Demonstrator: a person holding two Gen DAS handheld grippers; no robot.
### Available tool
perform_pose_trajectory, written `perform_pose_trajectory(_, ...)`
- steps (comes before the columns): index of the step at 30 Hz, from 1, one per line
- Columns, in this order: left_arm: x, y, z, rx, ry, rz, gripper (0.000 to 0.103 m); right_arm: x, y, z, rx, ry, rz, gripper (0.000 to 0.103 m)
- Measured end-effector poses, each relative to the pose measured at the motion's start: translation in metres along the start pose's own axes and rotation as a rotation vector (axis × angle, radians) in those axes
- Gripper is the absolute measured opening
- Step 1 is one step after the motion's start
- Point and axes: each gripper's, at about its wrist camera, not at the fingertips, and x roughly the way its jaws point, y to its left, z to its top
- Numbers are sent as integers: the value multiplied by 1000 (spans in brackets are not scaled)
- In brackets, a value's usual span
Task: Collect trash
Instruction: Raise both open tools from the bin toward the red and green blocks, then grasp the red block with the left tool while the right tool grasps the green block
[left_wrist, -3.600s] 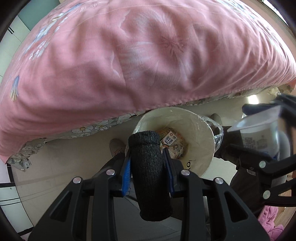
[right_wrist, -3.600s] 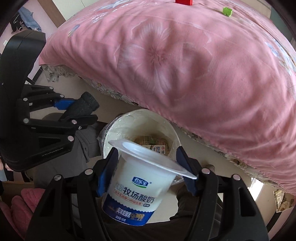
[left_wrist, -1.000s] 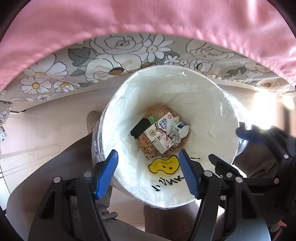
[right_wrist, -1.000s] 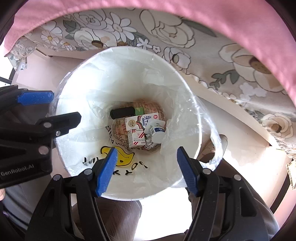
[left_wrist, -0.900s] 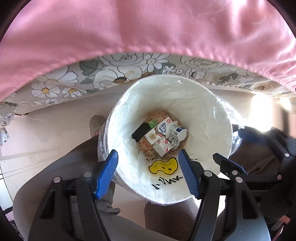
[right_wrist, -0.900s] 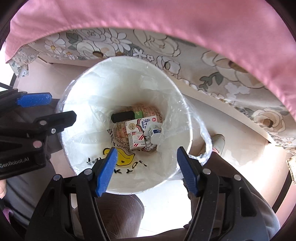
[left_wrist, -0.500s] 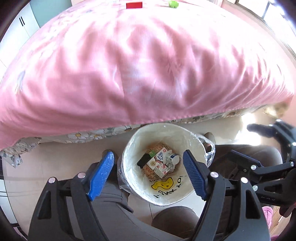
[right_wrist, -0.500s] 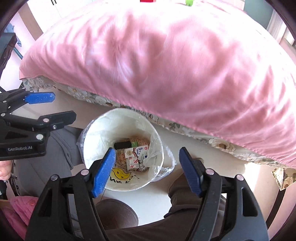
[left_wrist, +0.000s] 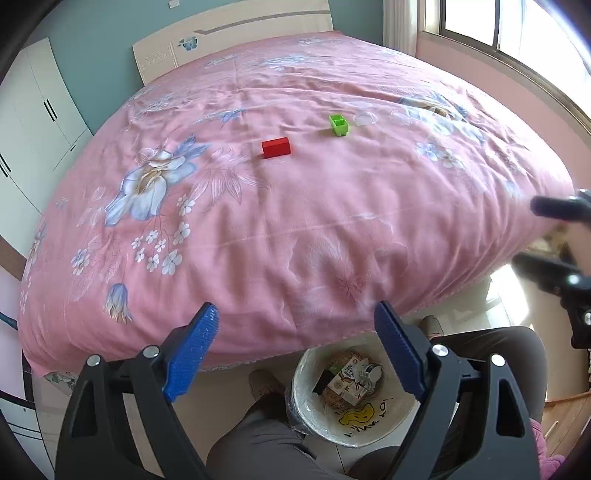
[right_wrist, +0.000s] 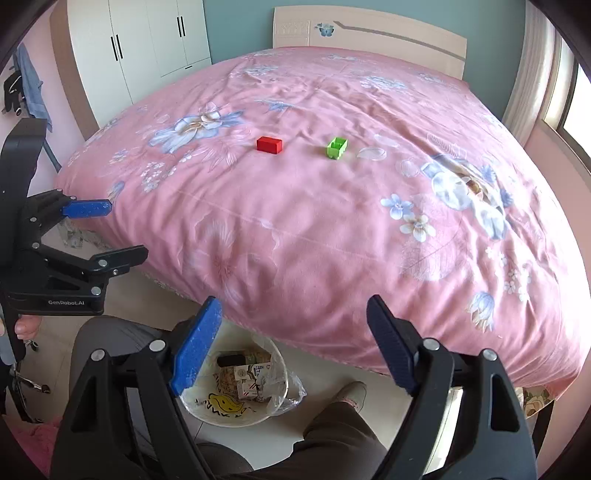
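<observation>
2 blocks (left_wrist: 276, 147) on pink bedspread (left_wrist: 332, 221)

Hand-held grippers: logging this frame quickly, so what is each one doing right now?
Left hand-held gripper: open, holding nothing.
Right hand-held gripper: open, holding nothing.

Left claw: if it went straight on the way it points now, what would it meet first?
Probably the pink bedspread. The open left claw points at its near slope, above the trash bin and short of the red block. Depth is unclear, so the exact contact spot is uncertain.
</observation>
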Motion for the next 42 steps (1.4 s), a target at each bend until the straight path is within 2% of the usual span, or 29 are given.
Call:
perform_pose_trajectory(11, 10, 13, 68, -36, -31, 15, 88, -8, -19, 80, -17, -97, -46, 81)
perform_pose_trajectory(18, 44, 16, 102, -89, 5, 2, 88, 18, -37, 126, 43, -115, -4, 81)
perform_pose_trajectory(28, 114, 30, 139, -186, 63, 0, 88, 94, -57, 170, 100, -56, 12, 81)
perform_pose_trajectory(32, 145, 33, 152, -213, 93, 3, 88, 132, -69, 184, 158, -21, 15, 81)
perform_pose_trajectory(40, 195, 41, 166, -271, 123, -7, 88, 214, -86, 208, 240, 76, -4, 81)
perform_pose_trajectory(42, 202, 43, 167, -282, 125, -12, 84, 229, -86, 210, 243, 96, -13, 80)
